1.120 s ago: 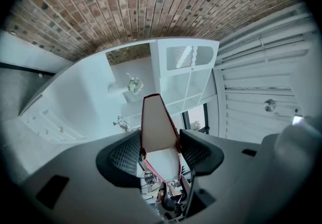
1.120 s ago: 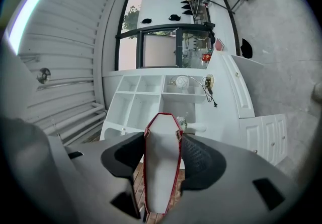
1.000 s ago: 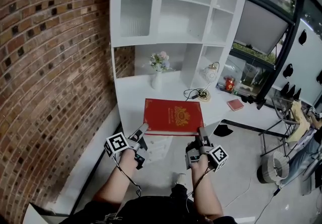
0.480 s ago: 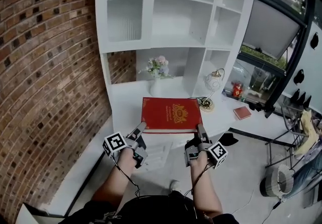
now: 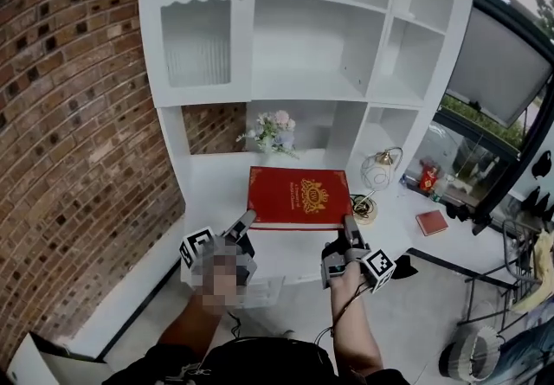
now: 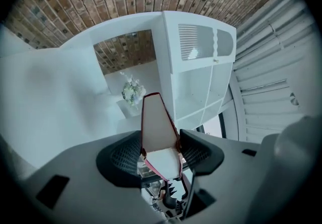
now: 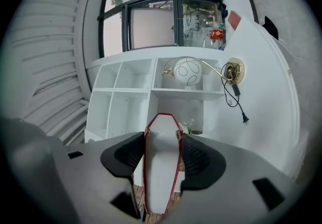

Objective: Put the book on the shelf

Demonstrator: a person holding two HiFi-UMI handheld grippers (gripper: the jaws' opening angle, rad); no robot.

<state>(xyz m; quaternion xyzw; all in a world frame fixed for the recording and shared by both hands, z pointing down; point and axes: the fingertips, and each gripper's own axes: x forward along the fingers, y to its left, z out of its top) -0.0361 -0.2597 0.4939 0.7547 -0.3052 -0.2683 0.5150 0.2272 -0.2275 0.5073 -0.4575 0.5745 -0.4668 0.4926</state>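
A big red book [image 5: 299, 195] with a gold emblem lies flat in the air over the white desk [image 5: 208, 193], in front of the shelf unit [image 5: 312, 85]. My left gripper [image 5: 239, 227] is shut on its near left corner. My right gripper [image 5: 349, 232] is shut on its near right corner. In the left gripper view, the book's page edge [image 6: 157, 122] is pinched between both pads of that gripper [image 6: 160, 153]. The right gripper view shows the book's white edge [image 7: 162, 172] running between the closed pads of the right gripper [image 7: 162, 153].
A vase of flowers [image 5: 275, 131] stands in the recess under the shelves. A globe lamp [image 5: 379, 171] with a cable [image 7: 236, 102] and a small red book [image 5: 430, 221] sit on the desk at the right. A brick wall [image 5: 69, 115] runs along the left.
Both grippers have carried the book forward toward the shelf unit. The view has tilted up, so more of the shelves shows.
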